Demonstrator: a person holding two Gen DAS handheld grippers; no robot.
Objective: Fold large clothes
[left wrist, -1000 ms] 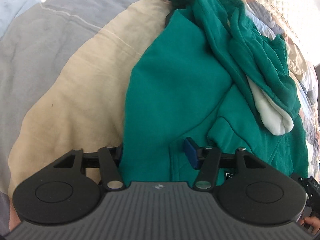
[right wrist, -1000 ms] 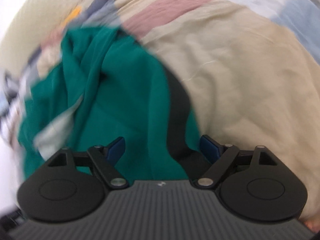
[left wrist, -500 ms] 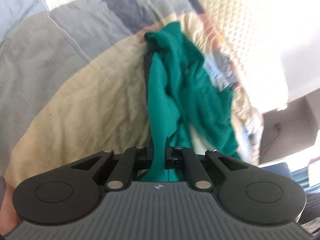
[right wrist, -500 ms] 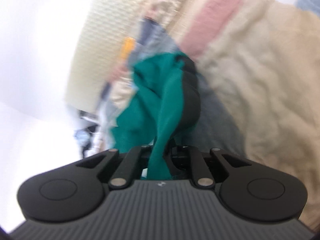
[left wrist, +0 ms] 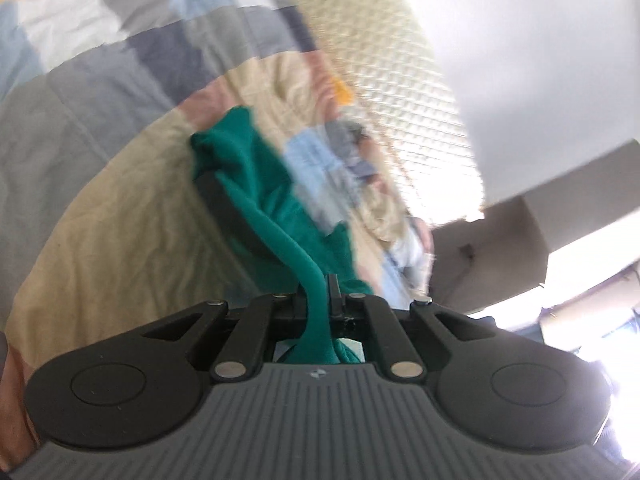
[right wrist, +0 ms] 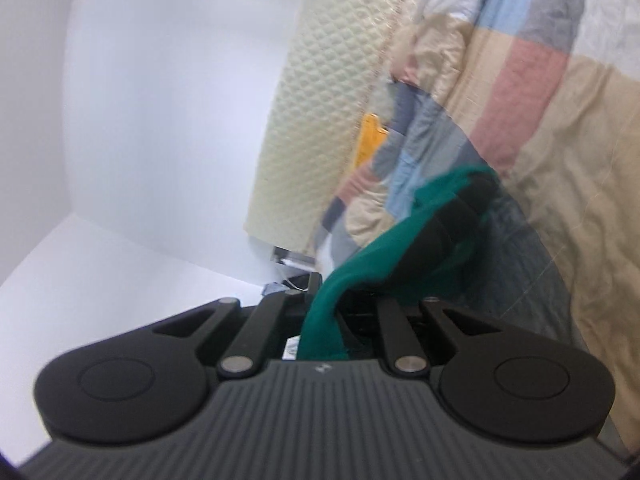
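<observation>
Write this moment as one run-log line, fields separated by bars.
left gripper: shut on green garment | right gripper: shut on green garment | garment: partly lifted above patchwork quilt

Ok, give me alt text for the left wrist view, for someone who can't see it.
The left gripper is shut on a bunched green fleece garment, which trails away from its fingers over a beige, grey and blue patchwork quilt. A cream quilted headboard stands behind.

The left tongs pinch a fold of the green garment above the patchwork quilt.
</observation>
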